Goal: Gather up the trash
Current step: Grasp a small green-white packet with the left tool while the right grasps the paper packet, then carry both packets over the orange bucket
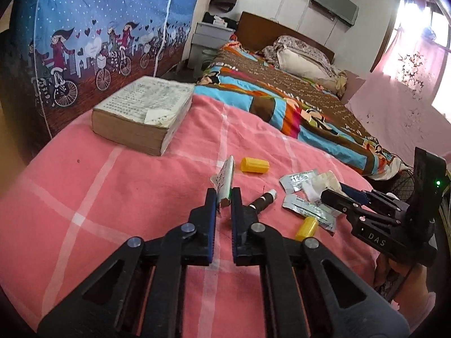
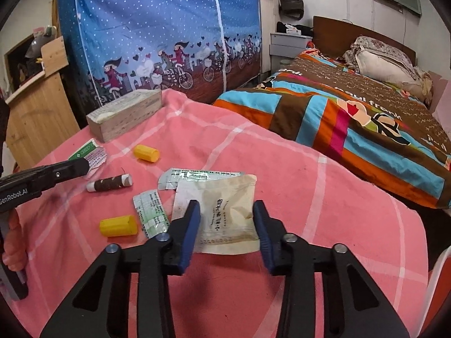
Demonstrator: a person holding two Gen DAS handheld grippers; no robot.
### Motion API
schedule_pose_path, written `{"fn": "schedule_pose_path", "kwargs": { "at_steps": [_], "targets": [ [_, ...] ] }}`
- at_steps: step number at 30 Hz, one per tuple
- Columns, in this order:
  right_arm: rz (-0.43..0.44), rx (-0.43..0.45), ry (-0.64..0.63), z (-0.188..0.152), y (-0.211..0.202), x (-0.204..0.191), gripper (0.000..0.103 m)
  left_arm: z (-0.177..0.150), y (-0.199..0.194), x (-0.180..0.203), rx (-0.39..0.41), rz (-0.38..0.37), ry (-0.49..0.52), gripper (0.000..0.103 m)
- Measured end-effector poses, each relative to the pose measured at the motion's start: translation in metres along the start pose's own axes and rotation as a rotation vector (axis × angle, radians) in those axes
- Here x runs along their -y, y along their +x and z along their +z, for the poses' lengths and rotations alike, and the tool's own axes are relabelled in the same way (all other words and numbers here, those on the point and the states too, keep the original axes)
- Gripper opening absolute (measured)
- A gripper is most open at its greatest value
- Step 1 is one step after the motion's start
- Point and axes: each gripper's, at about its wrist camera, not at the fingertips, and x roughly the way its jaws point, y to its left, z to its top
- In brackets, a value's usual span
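My left gripper [image 1: 224,198] is shut on a small green-and-white carton [image 1: 225,181], which stands on edge between the pads; from the right wrist camera it [image 2: 84,166] comes in at the left with the carton [image 2: 88,150] at its tip. My right gripper [image 2: 225,211] has its blue pads against both sides of a beige sachet [image 2: 222,197], which buckles between them; it [image 1: 331,191] shows at the right in the left wrist view. Loose on the pink checked cover [image 1: 112,197] lie two yellow caps [image 2: 146,153] [image 2: 118,225], a brown tube [image 2: 110,183] and two foil sachets [image 2: 197,176] [image 2: 150,214].
A thick old book [image 1: 146,112] lies at the far left of the pink cover. Beyond it rises a blue printed fabric wall [image 1: 98,28]. A bed with a striped quilt [image 1: 282,98] lies to the right. A wooden cabinet [image 2: 36,112] stands far left.
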Motion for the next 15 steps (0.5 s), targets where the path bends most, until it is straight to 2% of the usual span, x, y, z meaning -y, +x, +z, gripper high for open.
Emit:
{"fn": "schedule_pose_path", "kwargs": {
  "at_steps": [8, 15],
  "targets": [
    [-0.001, 0.065, -0.030, 0.000, -0.012, -0.009, 0.017, -0.004, -0.026, 0.015, 0.108, 0.011, 0.067, 0.011],
    [-0.040, 0.204, -0.105, -0.006, -0.038, -0.022, 0.012, -0.014, -0.042, 0.035, 0.149, 0.007, 0.114, 0.011]
  ]
}}
